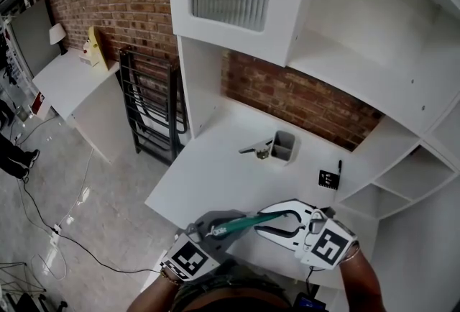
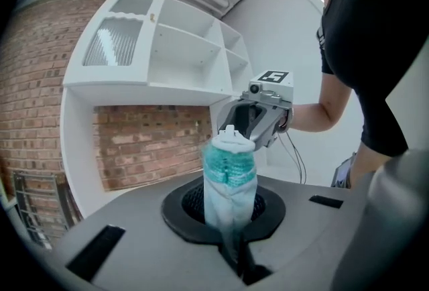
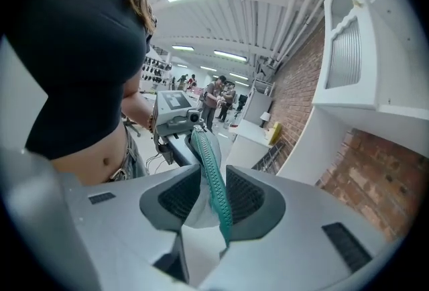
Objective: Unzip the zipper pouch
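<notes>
With the pouch (image 1: 248, 222) held over the desk's (image 1: 215, 167) near edge, left claw (image 2: 231, 239) clamped shut on one end, the right claw (image 3: 204, 212), slightly apart around the zipper (image 3: 216, 176), likely should bite firmly, then draw straight along it.

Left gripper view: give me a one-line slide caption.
Left gripper shut on the teal-zippered pouch, right gripper at its far end, white shelving behind.

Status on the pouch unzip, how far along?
Done: the pouch is held up in the air, left gripper shut on one end. In hand: the right gripper sits at the other end, jaws apart around the teal zip, not clearly pinching it. Left: the zip looks closed along all that shows, so the whole unzip remains.
</notes>
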Tool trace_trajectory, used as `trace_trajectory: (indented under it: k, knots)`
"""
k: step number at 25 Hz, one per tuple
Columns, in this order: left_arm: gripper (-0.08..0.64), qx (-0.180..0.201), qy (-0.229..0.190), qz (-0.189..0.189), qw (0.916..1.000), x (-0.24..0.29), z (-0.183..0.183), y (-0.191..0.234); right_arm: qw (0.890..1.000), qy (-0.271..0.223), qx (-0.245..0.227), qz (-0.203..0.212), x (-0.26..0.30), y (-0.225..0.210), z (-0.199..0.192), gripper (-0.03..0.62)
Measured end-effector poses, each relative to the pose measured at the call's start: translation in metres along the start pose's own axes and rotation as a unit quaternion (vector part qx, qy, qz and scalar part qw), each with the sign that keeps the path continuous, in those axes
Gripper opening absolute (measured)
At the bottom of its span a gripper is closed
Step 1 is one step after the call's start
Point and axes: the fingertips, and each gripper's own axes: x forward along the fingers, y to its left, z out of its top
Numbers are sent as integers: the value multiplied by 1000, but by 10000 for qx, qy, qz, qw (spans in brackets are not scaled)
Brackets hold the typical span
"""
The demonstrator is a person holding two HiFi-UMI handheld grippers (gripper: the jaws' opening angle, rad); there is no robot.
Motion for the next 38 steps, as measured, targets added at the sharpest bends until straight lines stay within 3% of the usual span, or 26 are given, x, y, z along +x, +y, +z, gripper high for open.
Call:
trace_trajectory:
  k: [6, 12, 19, 31, 38]
  knots:
    - [5, 32, 304, 453, 9985, 3, -10, 15, 9957, -320, 523, -699, -4, -4, 15, 120]
    - [5, 127, 765, 829, 9935, 9, -25, 23, 9883, -874, 1037, -702, 19, 9, 37, 120]
    - [5, 426, 1294, 1163, 9838, 12, -38, 31, 9770, -1096, 1422, -1151, 33, 1, 41, 120]
    - [5, 1313, 2212, 1619, 9527, 11, -56, 43, 9764, -599, 1217, -1682, 54, 2, 35, 124]
    - [5, 1508, 2274, 1641, 9479, 11, -55, 40, 9748, -574, 1233, -1769, 52, 2, 32, 124]
